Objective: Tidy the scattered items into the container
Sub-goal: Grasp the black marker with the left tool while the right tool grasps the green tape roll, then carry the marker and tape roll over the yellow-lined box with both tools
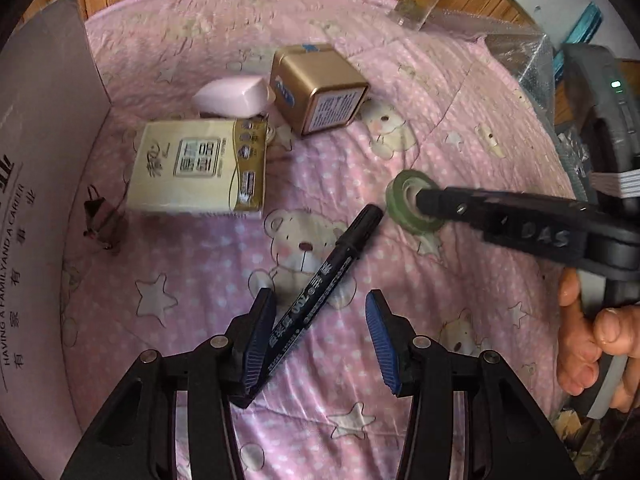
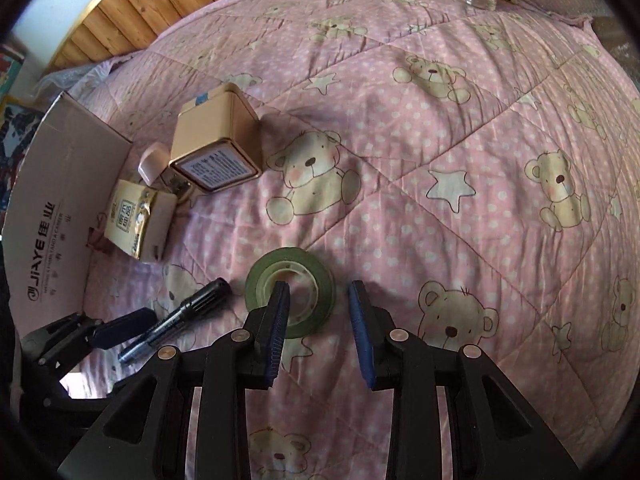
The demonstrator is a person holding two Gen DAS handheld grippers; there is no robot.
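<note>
Left wrist view is showing the left gripper [image 1: 320, 340] spread open around a black marker [image 1: 316, 292] lying on the pink quilt [image 1: 440, 120]. Right gripper [image 2: 318, 320], jaws apart, is straddling the green tape roll [image 2: 316, 276]'s near wall; tissue pack [image 1: 200, 168], gold tin [image 1: 316, 88] and cardboard box [image 1: 44, 160] are sitting beyond.

A: That quilt [image 2: 460, 128] is soft printed cloth, matt and stitched in squares. What about the gold tin [image 1: 316, 88]?

B: Brushed-looking metal with a satin sheen and a paper label on the end. The tissue pack [image 1: 200, 168] is wrapped in glossy plastic film.

A: The marker [image 1: 320, 280] is smooth black plastic, and the tape roll [image 2: 290, 290] is shiny and translucent green.

B: The box wall [image 2: 60, 200] is matt cardboard. Behind it are varnished wooden planks [image 2: 160, 4].
</note>
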